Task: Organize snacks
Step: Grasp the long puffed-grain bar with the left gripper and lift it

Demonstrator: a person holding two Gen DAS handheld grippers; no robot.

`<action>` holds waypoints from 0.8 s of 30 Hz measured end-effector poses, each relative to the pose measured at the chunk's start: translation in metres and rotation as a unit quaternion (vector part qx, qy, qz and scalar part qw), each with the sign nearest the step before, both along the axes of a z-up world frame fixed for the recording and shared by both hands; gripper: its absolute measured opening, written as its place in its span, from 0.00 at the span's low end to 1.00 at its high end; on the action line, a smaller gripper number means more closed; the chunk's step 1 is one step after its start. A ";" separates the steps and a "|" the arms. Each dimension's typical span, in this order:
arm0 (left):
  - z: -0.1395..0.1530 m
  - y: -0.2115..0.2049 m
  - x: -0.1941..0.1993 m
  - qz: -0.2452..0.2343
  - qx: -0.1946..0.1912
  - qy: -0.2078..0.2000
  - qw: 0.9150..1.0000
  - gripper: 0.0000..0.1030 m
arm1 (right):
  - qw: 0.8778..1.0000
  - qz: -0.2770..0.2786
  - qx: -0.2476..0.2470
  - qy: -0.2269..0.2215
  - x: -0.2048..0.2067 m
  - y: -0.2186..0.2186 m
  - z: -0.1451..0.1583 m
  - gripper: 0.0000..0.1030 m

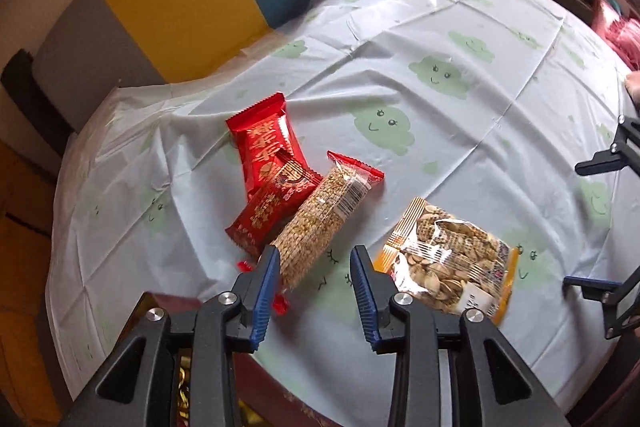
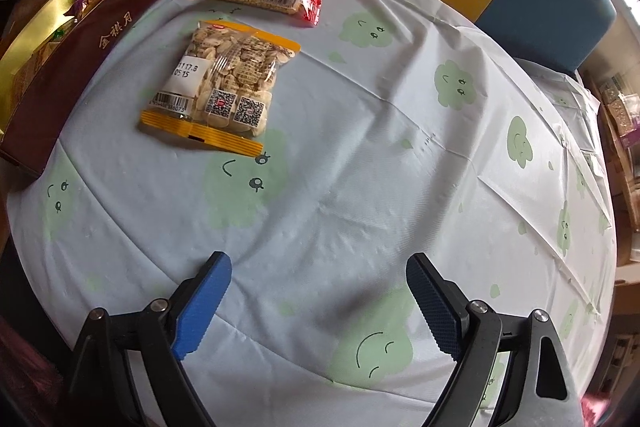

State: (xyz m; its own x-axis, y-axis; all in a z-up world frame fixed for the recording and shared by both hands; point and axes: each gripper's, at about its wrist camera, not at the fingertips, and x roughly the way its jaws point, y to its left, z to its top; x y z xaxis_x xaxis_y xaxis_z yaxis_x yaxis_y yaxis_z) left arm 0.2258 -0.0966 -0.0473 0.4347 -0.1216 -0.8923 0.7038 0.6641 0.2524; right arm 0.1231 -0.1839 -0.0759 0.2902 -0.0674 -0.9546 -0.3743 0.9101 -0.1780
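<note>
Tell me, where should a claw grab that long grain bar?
Probably across the middle of the grain bar, coming from above with the fingers on its two long sides. It lies flat and narrow; one side leans on the red packets, so the left claw, already open nearby, suits best.

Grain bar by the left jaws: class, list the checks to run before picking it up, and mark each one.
1. Left gripper open, nothing held: ok.
2. Grain bar lined up between the jaws: not ok, only its end sits by the left finger.
3. Bar free of other snacks: not ok, it lies against the red packets.
4. Seed bag clear of the jaws: ok.
5. Right gripper open, away: ok.
6. Box has room: cannot tell.
</note>
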 end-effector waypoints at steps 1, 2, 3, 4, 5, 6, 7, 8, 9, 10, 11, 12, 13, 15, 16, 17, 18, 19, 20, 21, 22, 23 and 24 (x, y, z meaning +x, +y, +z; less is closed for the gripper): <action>-0.003 -0.003 0.002 -0.005 0.007 0.000 1.000 0.36 | 1.000 0.001 -0.001 0.000 0.000 0.000 0.000 0.87; -0.007 -0.006 0.004 -0.011 0.015 0.001 1.000 0.36 | 1.000 0.002 -0.001 -0.001 0.000 0.000 0.000 0.87; -0.009 -0.007 0.006 -0.017 0.020 0.003 1.000 0.36 | 1.000 0.002 -0.002 -0.001 0.000 0.000 0.000 0.87; -0.012 -0.009 0.009 -0.023 0.025 0.004 0.999 0.36 | 1.000 0.002 -0.002 -0.001 0.000 0.001 0.000 0.87; -0.015 -0.011 0.011 -0.028 0.032 0.005 0.999 0.36 | 1.000 0.003 -0.002 -0.001 -0.001 0.001 0.000 0.87; -0.017 -0.012 0.013 -0.031 0.036 0.005 0.999 0.36 | 1.000 0.003 -0.002 -0.001 -0.001 0.001 0.000 0.87; -0.018 -0.013 0.015 -0.033 0.040 0.003 0.999 0.36 | 1.000 0.003 -0.002 -0.001 -0.001 0.001 0.000 0.87; -0.020 -0.014 0.017 -0.034 0.043 0.001 0.998 0.36 | 1.000 0.003 -0.002 0.000 -0.001 0.001 0.000 0.87; -0.020 -0.014 0.020 -0.034 0.044 0.002 0.998 0.36 | 1.000 0.002 -0.001 0.000 0.000 0.001 0.000 0.87; -0.021 -0.015 0.022 -0.034 0.043 0.005 0.998 0.36 | 1.000 0.002 0.000 0.001 0.000 0.001 0.000 0.87; -0.022 -0.016 0.024 -0.034 0.044 0.006 0.998 0.36 | 1.000 0.002 0.000 0.001 0.001 0.001 0.000 0.87; -0.023 -0.016 0.026 -0.033 0.045 0.007 0.998 0.37 | 1.000 0.002 -0.001 0.001 0.001 0.002 0.000 0.87; -0.023 -0.017 0.028 -0.032 0.045 0.007 0.998 0.38 | 1.000 0.002 -0.001 0.001 0.002 0.002 0.000 0.87; -0.024 -0.020 0.029 -0.029 0.043 0.007 0.999 0.38 | 1.000 0.003 -0.002 0.000 0.002 0.002 0.000 0.87; -0.025 -0.021 0.030 -0.029 0.044 0.005 0.999 0.38 | 1.000 0.003 -0.002 0.000 0.002 0.003 0.000 0.87; -0.025 -0.023 0.030 -0.030 0.047 0.004 0.998 0.38 | 1.000 0.003 -0.002 0.000 0.002 0.003 0.000 0.87; -0.027 -0.025 0.029 -0.033 0.051 0.003 0.998 0.38 | 1.000 0.003 -0.001 0.000 0.002 0.003 0.000 0.87; -0.028 -0.027 0.029 -0.036 0.058 0.001 0.998 0.38 | 1.000 0.003 -0.002 0.000 0.002 0.003 0.000 0.87; -0.028 -0.029 0.030 -0.038 0.063 0.000 0.997 0.38 | 1.000 0.003 -0.002 0.000 0.002 0.003 0.000 0.87; -0.029 -0.032 0.030 -0.038 0.065 -0.001 0.997 0.39 | 1.000 0.004 -0.002 -0.001 0.002 0.003 0.000 0.87; -0.029 -0.034 0.031 -0.037 0.067 -0.002 0.997 0.39 | 1.000 0.004 -0.002 -0.001 0.002 0.003 0.000 0.87; -0.029 -0.035 0.031 -0.033 0.068 -0.002 0.997 0.39 | 1.000 0.004 -0.002 -0.001 0.002 0.003 0.000 0.87; -0.028 -0.036 0.029 -0.028 0.066 -0.004 0.997 0.39 | 1.000 0.003 -0.002 -0.001 0.002 0.003 0.000 0.87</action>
